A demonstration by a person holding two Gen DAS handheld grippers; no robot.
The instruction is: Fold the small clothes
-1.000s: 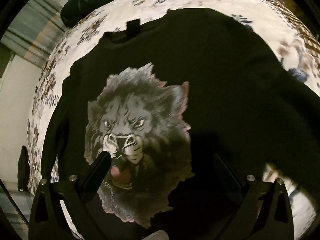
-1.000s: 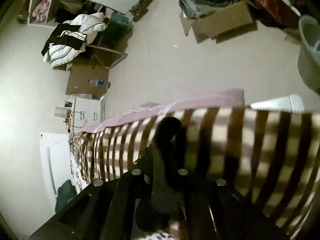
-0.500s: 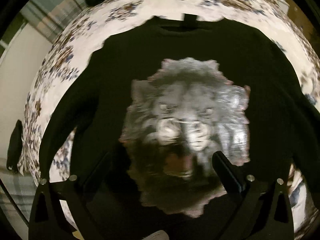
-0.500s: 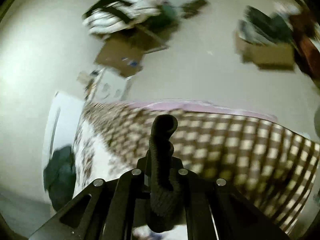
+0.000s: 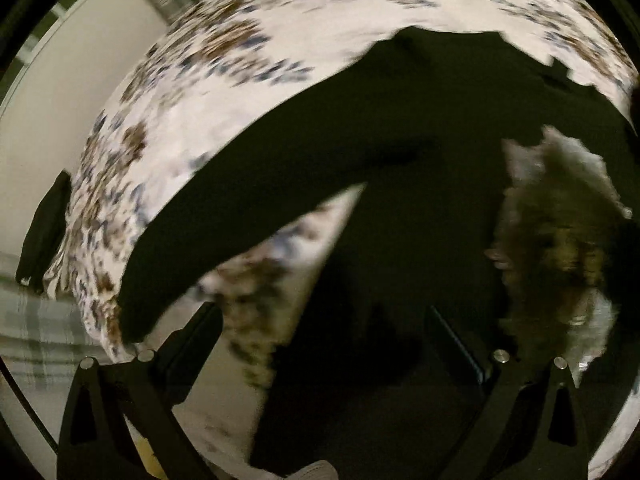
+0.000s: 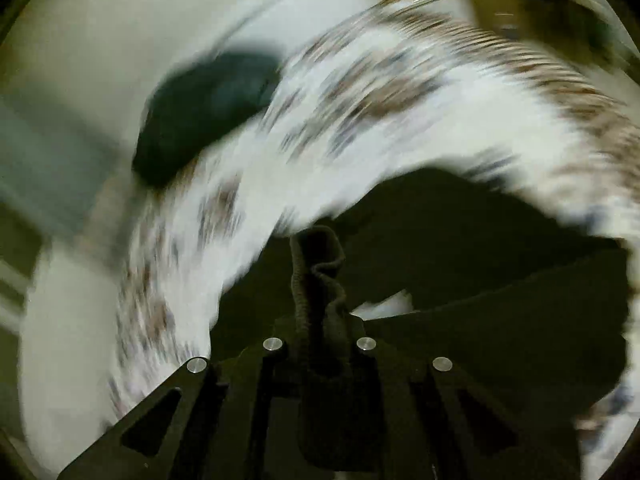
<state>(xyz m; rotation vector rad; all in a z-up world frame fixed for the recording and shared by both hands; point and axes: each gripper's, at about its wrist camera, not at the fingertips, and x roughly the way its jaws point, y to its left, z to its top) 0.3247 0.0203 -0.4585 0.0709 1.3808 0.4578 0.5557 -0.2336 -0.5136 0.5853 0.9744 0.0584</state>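
From my left wrist camera I look steeply down on the bed; the floral bedspread (image 5: 248, 92) fills the upper left, blurred, and a small dark item (image 5: 44, 232) lies at its far left edge beside pale floor; the black sweater (image 5: 420, 128) lies spread flat across the cover, one long sleeve (image 5: 224, 216) running down and to the left, its cuff just above my left finger; the animal-face print (image 5: 560, 232) sits at the right of the frame, smeared; my left gripper (image 5: 324, 340) hangs over the sweater's side with its jaws standing wide and nothing between them, one finger over the bedspread and the other over black cloth; whether either tip touches the fabric I cannot tell; moving to the right wrist camera, everything is streaked; a dark green bundle (image 6: 200, 116) rests at the upper left edge of the bed; the bedspread sweeps across the middle; my right gripper (image 6: 318, 312) is clamped tight on a ribbed black edge (image 6: 316, 264) of the sweater, which stands up in a crumpled ridge between the fingers; more of the black cloth spreads to the right of the jaws.
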